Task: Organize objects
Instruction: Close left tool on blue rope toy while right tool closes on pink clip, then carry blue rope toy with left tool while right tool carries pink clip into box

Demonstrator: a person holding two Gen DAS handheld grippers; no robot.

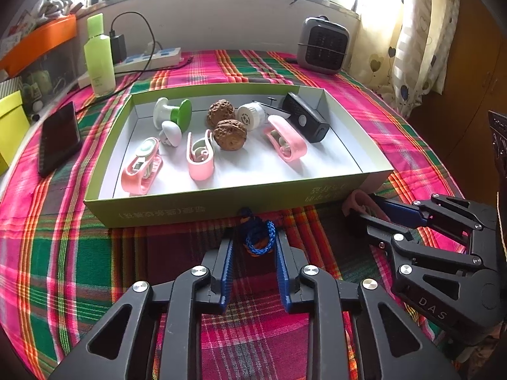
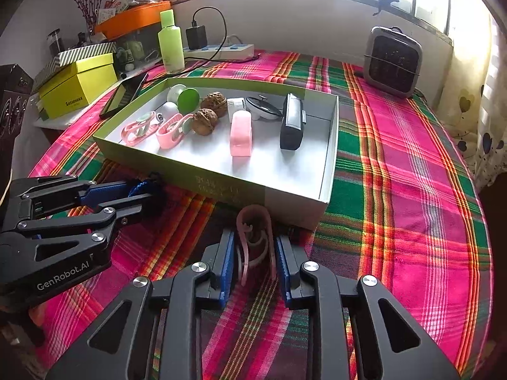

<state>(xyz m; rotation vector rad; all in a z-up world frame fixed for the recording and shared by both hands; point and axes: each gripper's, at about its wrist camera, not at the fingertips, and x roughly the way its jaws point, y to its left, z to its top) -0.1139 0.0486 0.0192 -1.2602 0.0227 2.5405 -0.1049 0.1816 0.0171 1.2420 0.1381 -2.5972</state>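
- Left wrist view, nearest: the left gripper has its blue pads on either side of a blue braided cord lying on the plaid cloth; the pads look pressed on the cord, so I read it as grasped.
- Right wrist view, nearest: the right gripper is clamped on a pink clip, the clip standing between the two pads and sticking out past the fingertips.
- Just beyond both sets of fingertips runs the near wall of the green box; the cord and the clip are both outside it, close against that wall.
- Past the wall, on the white floor of the box, lie three more pink clips, two walnuts, a green and white spool, a white round cap and a black case.
- To do the step well, I judge each gripper should lift straight up until its load clears the wall before going forward, since both loads sit low against it.
- The bare floor at the near side of the box, ahead of the right fingertips, looks the safest drop spot for the clip; the cord suits the gap ahead of the left fingertips.
- The two grippers are near each other, so moving one at a time would avoid a knock.
- Farthest off: a phone, a green bottle and a small heater.
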